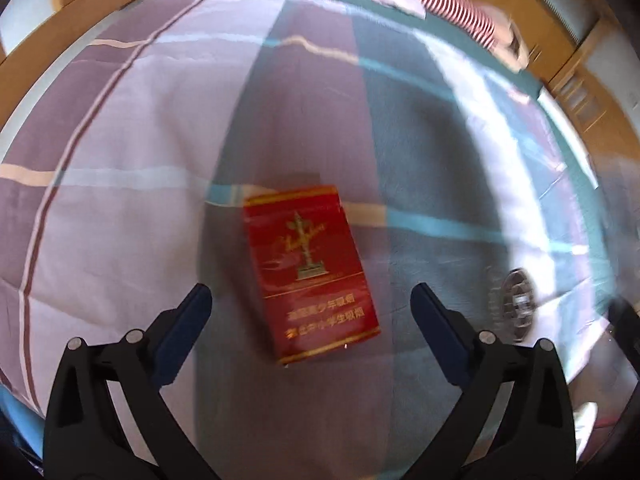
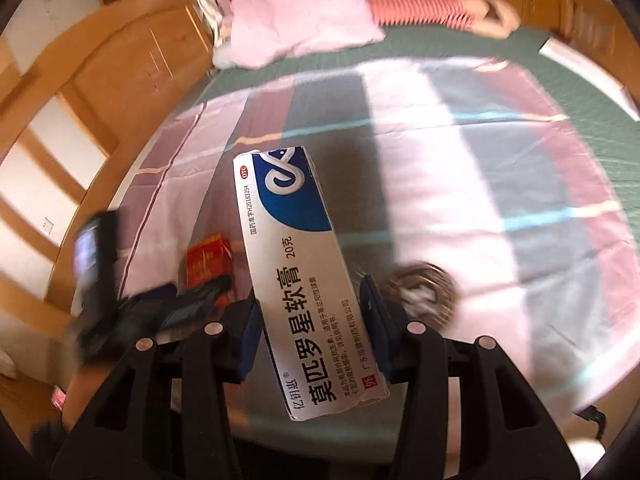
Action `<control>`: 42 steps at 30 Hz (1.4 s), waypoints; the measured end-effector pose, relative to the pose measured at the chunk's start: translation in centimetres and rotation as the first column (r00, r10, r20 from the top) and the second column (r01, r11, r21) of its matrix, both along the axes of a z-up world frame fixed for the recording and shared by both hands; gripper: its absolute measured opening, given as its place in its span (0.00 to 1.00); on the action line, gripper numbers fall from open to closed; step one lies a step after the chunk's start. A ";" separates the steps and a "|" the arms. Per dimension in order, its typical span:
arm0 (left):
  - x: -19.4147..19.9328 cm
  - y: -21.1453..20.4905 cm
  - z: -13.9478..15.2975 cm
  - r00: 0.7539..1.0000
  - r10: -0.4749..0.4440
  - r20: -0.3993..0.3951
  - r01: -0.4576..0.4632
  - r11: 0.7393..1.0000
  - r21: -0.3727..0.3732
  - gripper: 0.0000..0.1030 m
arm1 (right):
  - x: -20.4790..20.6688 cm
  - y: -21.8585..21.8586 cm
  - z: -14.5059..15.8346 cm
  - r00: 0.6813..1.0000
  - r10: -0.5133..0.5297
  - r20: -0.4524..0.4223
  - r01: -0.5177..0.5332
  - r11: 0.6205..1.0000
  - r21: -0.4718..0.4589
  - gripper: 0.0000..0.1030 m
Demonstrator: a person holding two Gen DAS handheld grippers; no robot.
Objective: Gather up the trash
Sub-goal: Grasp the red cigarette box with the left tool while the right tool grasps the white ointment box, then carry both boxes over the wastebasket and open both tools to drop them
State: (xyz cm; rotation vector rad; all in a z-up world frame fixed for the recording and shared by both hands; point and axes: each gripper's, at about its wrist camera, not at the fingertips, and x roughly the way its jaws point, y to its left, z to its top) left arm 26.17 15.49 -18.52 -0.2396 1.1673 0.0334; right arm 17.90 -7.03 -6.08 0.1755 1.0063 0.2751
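A red cigarette pack [image 1: 310, 270] lies flat on the striped bedsheet [image 1: 140, 140]. My left gripper [image 1: 311, 300] is open and hovers just above it, one finger on each side of the pack's near end, apart from it. My right gripper [image 2: 310, 304] is shut on a white and blue ointment box [image 2: 296, 264] and holds it above the bed. The red pack also shows in the right wrist view [image 2: 209, 258], left of the box, with the left gripper [image 2: 176, 312] over it.
A round woven basket [image 2: 426, 294] with crumpled paper stands on the bed right of the box; it also shows in the left wrist view [image 1: 514, 302]. A pink pillow [image 2: 300, 20] and a striped cushion [image 2: 416, 8] lie at the headboard. Wooden cabinets [image 2: 100, 80] line the left side.
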 end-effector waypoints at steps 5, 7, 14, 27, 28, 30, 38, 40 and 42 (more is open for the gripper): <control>0.0 -2.3 -1.7 0.995 -0.087 0.046 0.076 0.976 0.203 0.67 | -7.2 -5.3 1.3 0.997 -0.036 0.074 0.036 0.999 0.001 0.45; -0.5 -2.2 -1.4 0.993 -0.101 0.066 0.086 0.976 0.201 0.66 | -9.2 -7.4 1.5 0.993 -0.075 0.094 0.073 0.997 0.021 0.45; -6.1 -3.4 5.3 0.971 -0.079 0.228 0.029 0.977 0.213 0.57 | -13.7 -13.4 1.3 0.976 -0.190 0.105 0.187 0.982 0.035 0.45; -21.3 -14.8 18.7 0.820 -0.228 0.526 0.137 0.969 0.207 0.57 | -20.8 -17.5 4.5 0.954 -0.204 0.218 0.192 0.978 0.076 0.45; -22.5 -15.7 19.3 0.807 -0.243 0.538 0.148 0.965 0.215 0.57 | -21.4 -17.8 4.7 0.954 -0.202 0.221 0.188 0.979 0.080 0.46; -24.7 -17.4 20.0 0.788 -0.266 0.555 0.169 0.961 0.221 0.57 | -22.3 -18.4 4.9 0.954 -0.197 0.224 0.183 0.980 0.082 0.45; -29.3 -22.2 19.3 0.761 -0.368 0.534 0.292 0.930 0.225 0.57 | -24.7 -18.4 4.0 0.979 -0.129 0.157 0.130 0.992 0.003 0.46; -29.4 -23.0 18.5 0.765 -0.387 0.515 0.321 0.922 0.217 0.57 | -25.0 -18.4 3.3 0.986 -0.114 0.121 0.114 0.993 0.004 0.50; -29.5 -23.7 18.0 0.766 -0.401 0.503 0.339 0.916 0.214 0.57 | -25.4 -18.8 3.2 0.985 -0.127 0.120 0.126 0.992 0.016 0.65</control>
